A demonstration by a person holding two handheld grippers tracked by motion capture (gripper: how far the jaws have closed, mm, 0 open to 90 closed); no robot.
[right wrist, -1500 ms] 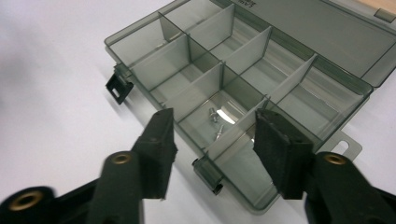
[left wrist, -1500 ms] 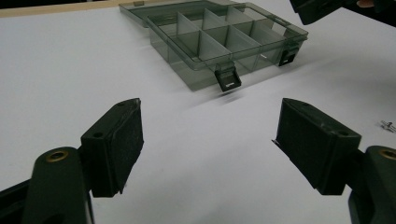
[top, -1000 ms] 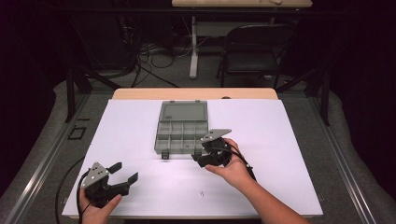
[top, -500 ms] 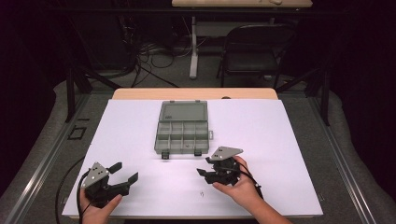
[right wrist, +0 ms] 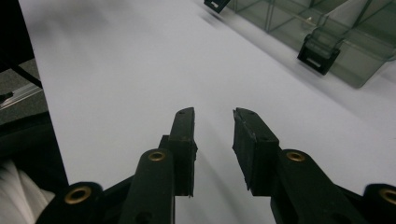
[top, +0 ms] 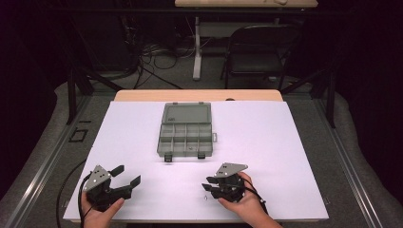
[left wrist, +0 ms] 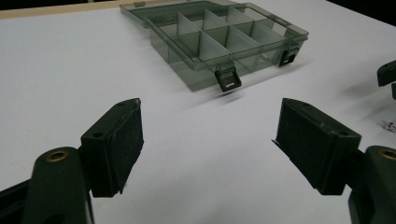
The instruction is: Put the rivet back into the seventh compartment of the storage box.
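While empty, right gripper (right wrist: 212, 114) narrowly parted

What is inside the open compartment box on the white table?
The compartment box lies open, its lid flat behind it. Its divided cells look mostly empty in the left gripper view; in the right gripper view one cell may hold a small item, too blurred to identify.

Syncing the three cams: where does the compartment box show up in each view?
High view: compartment box at table centre, lid open toward the far edge.
Left gripper view: top centre-right, beyond the open left claw.
Right gripper view: top right corner, cut off by the frame.
Shared landmark: the two black latches on the box's near side.
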